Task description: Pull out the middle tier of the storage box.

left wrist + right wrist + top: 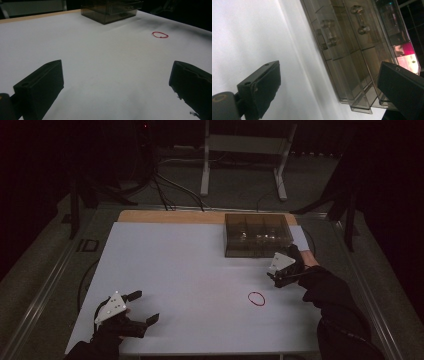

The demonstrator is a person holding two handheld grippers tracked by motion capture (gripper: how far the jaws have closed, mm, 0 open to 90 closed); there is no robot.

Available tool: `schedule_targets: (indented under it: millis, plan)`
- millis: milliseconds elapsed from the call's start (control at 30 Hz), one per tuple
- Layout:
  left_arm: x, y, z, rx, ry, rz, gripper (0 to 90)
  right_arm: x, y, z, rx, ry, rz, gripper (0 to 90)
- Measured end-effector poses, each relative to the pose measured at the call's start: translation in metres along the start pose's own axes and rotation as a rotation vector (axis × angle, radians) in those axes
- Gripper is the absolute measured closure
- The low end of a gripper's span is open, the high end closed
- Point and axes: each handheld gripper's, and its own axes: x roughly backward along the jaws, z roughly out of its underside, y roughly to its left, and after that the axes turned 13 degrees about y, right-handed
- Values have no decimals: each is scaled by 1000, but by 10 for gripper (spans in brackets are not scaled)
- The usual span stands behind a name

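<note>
The red rubber band (256, 298) lies flat on the white table (175, 270), right of centre and toward the near edge, a small loop a little wider left to right than it is deep.

Going left to right: the left gripper (142, 307) sits low at the near left corner of the table, its jaws spread wide with only bare table between them. In the left gripper view the band (160, 35) shows far off and to the right, well apart from that gripper.

Next comes the band itself, with open table all round it.

Just right of it and a little farther away hangs the right gripper (274, 276), jaws also spread and holding nothing. Its view looks past the jaws at the smoky clear drawer box (352, 57), which stands at the far right of the table (257, 235) with its small drawers and round knobs facing the near side.

The relation that matters is this: the band lies near the right gripper, slightly left of it and on its near side, while the left gripper is well away across the table. Judging by that, the right hand is the better placed to pick it up, coming down over the loop's narrow span.
</note>
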Motion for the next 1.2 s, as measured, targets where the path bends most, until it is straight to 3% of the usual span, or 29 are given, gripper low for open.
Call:
schedule_targets:
  millis: [300,400,467,567,700,800,833,933,967,1100,1200]
  plan:
    - [1,1,0,-4,-2,2,11,-1,-19,1,-3,42,-82,68]
    - [0,0,0,-2,4,2,11,-1,-29,-2,-48,53,-114,130]
    - [0,0,0,-1,1,3,11,-1,-31,-2,-51,60,-114,136]
    - [1,1,0,1,-5,2,11,-2,-36,-6,-32,104,-138,156]
    - [1,1,0,0,-7,3,11,-5,-41,-10,0,130,-156,251]
    - [1,1,0,4,-2,2,11,-8,-43,-13,34,127,-118,355]
    - [1,2,0,4,-1,4,11,-10,-44,-14,63,94,-96,418]
    - [1,2,0,8,-8,4,11,-10,-45,-14,93,91,-99,489]
    - [1,1,0,6,-5,4,11,-13,-48,-16,180,98,-129,580]
    - [1,2,0,8,-9,6,11,-17,-50,-18,270,109,-112,655]
    - [1,2,1,8,-3,7,11,-20,-54,-20,302,111,-113,707]
